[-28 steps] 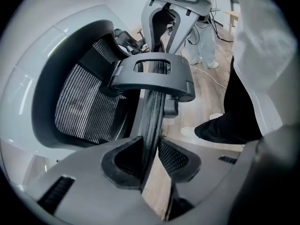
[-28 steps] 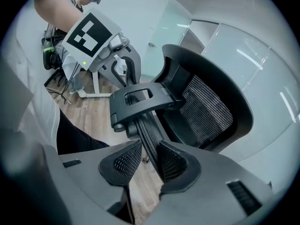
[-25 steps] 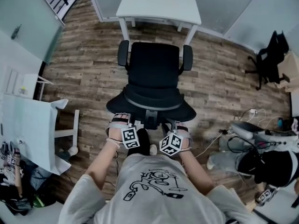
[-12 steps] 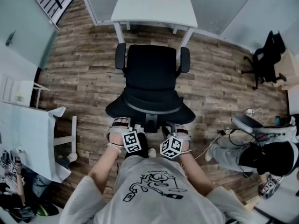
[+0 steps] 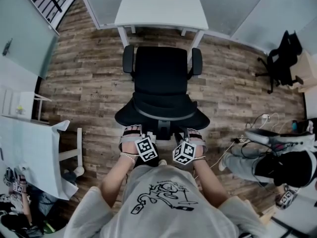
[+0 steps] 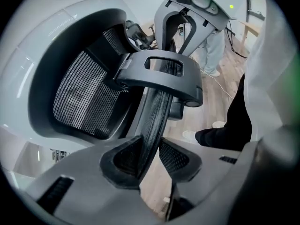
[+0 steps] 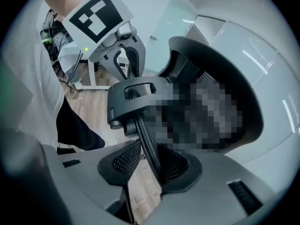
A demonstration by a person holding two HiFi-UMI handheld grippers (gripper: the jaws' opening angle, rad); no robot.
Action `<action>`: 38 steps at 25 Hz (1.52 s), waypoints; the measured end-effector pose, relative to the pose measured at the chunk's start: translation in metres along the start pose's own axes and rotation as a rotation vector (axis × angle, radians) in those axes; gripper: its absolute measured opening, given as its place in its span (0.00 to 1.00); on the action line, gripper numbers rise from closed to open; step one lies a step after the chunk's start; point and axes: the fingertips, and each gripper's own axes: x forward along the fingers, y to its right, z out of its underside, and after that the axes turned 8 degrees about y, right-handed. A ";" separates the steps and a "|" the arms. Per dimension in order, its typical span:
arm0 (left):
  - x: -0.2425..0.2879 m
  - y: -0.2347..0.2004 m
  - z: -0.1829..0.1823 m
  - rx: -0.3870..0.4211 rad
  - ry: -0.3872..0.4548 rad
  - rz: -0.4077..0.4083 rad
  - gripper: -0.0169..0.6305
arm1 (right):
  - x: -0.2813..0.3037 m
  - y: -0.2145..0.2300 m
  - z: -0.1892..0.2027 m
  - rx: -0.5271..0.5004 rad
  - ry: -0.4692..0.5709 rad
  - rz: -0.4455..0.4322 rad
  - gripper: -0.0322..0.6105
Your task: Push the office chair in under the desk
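Head view: the black office chair (image 5: 161, 78) stands on the wood-plank floor (image 5: 84, 83) with its seat facing away from the person. The white counter (image 5: 161, 9) is just beyond the chair's front edge. The seat lines up with the gap between the counter's two near legs and is not yet under the top. The person stands right behind the chair, both forearms reaching to the top rim of its backrest.

In the left gripper view, the left gripper (image 6: 148, 156) has its jaws partly closed on the backrest's thin mesh-covered rim. The rim runs up between the two ribbed pads, and both pads lie against it. A dark slotted bracket (image 6: 161, 74) on the chair's back sits just above this grip.

In the right gripper view, the right gripper (image 7: 150, 162) grips the same rim on the other side of that bracket. Its jaws are likewise partly closed, with the rim pinched between the pads.

A second black chair (image 5: 280, 63) stands well to the right of the office chair. Another person (image 5: 277, 167) is to its right and nearer the camera.
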 end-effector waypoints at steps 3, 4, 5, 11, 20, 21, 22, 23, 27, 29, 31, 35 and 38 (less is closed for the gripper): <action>0.004 -0.009 0.001 -0.022 -0.019 0.008 0.21 | 0.007 0.006 -0.002 -0.006 -0.016 -0.013 0.28; 0.006 -0.012 0.002 -0.024 -0.021 0.007 0.21 | 0.009 0.007 -0.004 -0.009 -0.016 -0.016 0.28; 0.007 -0.016 0.003 -0.025 -0.021 0.005 0.21 | 0.012 0.010 -0.005 -0.011 -0.015 -0.018 0.28; 0.018 -0.037 0.004 -0.026 -0.033 0.015 0.22 | 0.026 0.025 -0.010 -0.027 -0.032 -0.034 0.28; 0.028 -0.065 0.008 -0.045 -0.048 0.027 0.22 | 0.042 0.045 -0.021 -0.040 -0.055 -0.078 0.29; 0.029 -0.069 0.009 -0.050 -0.044 0.030 0.22 | 0.045 0.047 -0.023 -0.036 -0.056 -0.080 0.30; 0.031 -0.073 0.010 -0.051 -0.041 0.032 0.23 | 0.047 0.050 -0.024 -0.034 -0.057 -0.080 0.30; 0.034 -0.077 0.010 -0.050 -0.039 0.034 0.23 | 0.050 0.053 -0.025 -0.033 -0.058 -0.079 0.30; 0.043 -0.091 0.009 -0.047 -0.042 0.034 0.23 | 0.060 0.065 -0.026 -0.031 -0.069 -0.074 0.30; 0.048 -0.097 0.006 -0.047 -0.039 0.032 0.23 | 0.064 0.073 -0.024 -0.034 -0.078 -0.066 0.30; 0.052 -0.103 0.004 -0.045 -0.035 0.030 0.23 | 0.067 0.081 -0.024 -0.040 -0.085 -0.058 0.30; 0.061 -0.118 0.001 -0.048 -0.032 0.032 0.23 | 0.076 0.095 -0.024 -0.040 -0.092 -0.053 0.30; 0.066 -0.128 0.000 -0.047 -0.031 0.032 0.23 | 0.083 0.104 -0.025 -0.036 -0.091 -0.054 0.30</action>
